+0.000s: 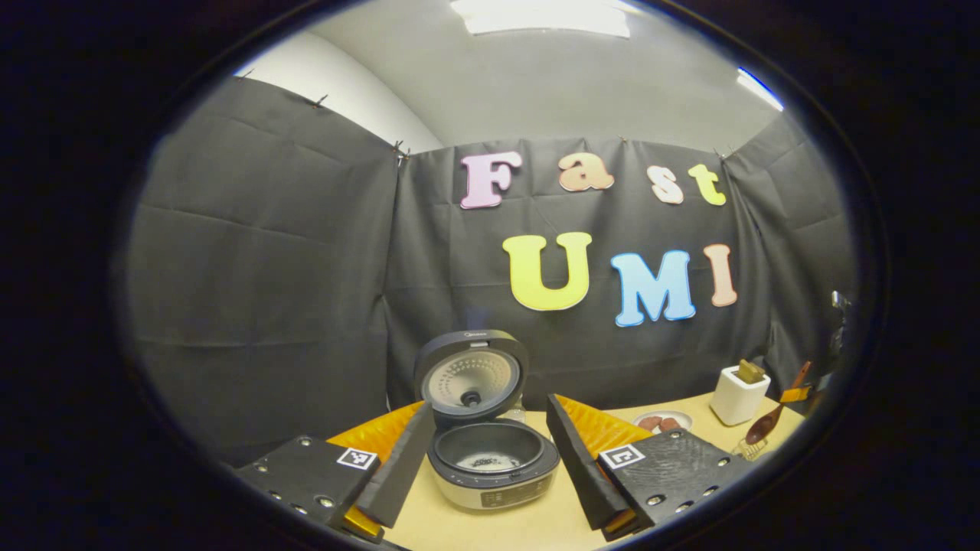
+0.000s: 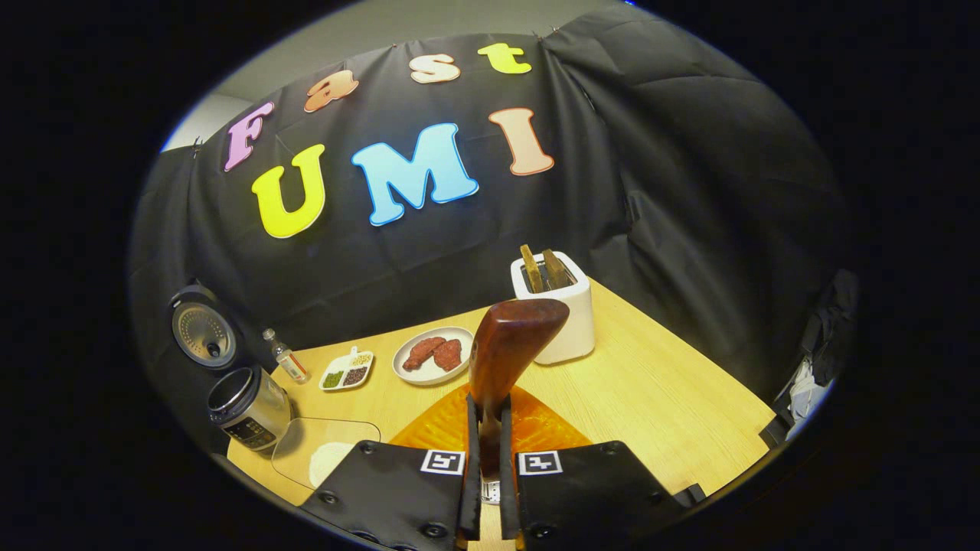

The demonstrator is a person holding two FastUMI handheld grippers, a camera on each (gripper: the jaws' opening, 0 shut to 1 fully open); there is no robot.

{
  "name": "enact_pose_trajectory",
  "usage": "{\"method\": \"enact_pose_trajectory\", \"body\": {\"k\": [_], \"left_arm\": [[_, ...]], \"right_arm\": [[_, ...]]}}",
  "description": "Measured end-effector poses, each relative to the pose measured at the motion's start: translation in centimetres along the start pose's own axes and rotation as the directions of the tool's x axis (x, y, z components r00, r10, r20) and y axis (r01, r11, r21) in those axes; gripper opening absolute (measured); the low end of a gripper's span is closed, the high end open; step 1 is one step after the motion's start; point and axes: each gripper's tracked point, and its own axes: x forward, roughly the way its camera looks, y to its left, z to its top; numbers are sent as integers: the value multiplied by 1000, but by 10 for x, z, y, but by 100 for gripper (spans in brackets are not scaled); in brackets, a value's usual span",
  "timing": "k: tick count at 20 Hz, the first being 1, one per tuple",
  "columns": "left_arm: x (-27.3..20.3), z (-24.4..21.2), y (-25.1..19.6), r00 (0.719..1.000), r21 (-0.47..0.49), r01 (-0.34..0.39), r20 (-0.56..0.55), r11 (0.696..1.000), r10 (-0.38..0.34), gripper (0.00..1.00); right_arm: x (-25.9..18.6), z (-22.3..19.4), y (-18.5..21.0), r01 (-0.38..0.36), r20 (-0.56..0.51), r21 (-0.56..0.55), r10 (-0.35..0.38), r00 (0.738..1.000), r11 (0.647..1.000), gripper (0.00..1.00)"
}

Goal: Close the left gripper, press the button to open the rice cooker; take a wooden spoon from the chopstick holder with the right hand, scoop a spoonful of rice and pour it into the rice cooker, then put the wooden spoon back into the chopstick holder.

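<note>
Straight ahead of the left tool (image 1: 490,467), whose two fingers stand wide apart with nothing between them, the rice cooker (image 1: 492,459) sits on the bench (image 1: 521,528) with its lid (image 1: 471,376) raised upright. The button step therefore looks done. A few dark grains lie in the bottom of the inner pot, so a spoonful may already be poured, though that is a guess. Far to this tool's right, beside a white toaster (image 1: 737,394), the wooden spoon (image 1: 766,423) appears with the other tool. The right tool (image 2: 488,451) is clamped on the spoon's handle, holding the bowl (image 2: 511,337) upright and forward, seemingly empty. The cooker lies far to its left, a compartment dish (image 2: 347,370) and a plate (image 2: 433,357) ahead-left, the toaster just ahead. Returning the spoon to the chopstick holder seems to remain; I cannot place that holder with confidence.
</note>
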Motion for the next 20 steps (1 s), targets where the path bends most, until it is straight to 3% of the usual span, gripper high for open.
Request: {"method": "enact_pose_trajectory", "body": {"k": [10, 20], "left_arm": [[-6, -4, 10, 1000, 0, -24, -14, 1000, 24, 88], [-10, -6, 19, 998, -1, -56, -16, 998, 56, 89]], "right_arm": [[18, -48, -5, 2, -109, 2, -2, 994, 1000, 12], [31, -68, -7, -10, -168, 4, 10, 986, 1000, 13]]}}
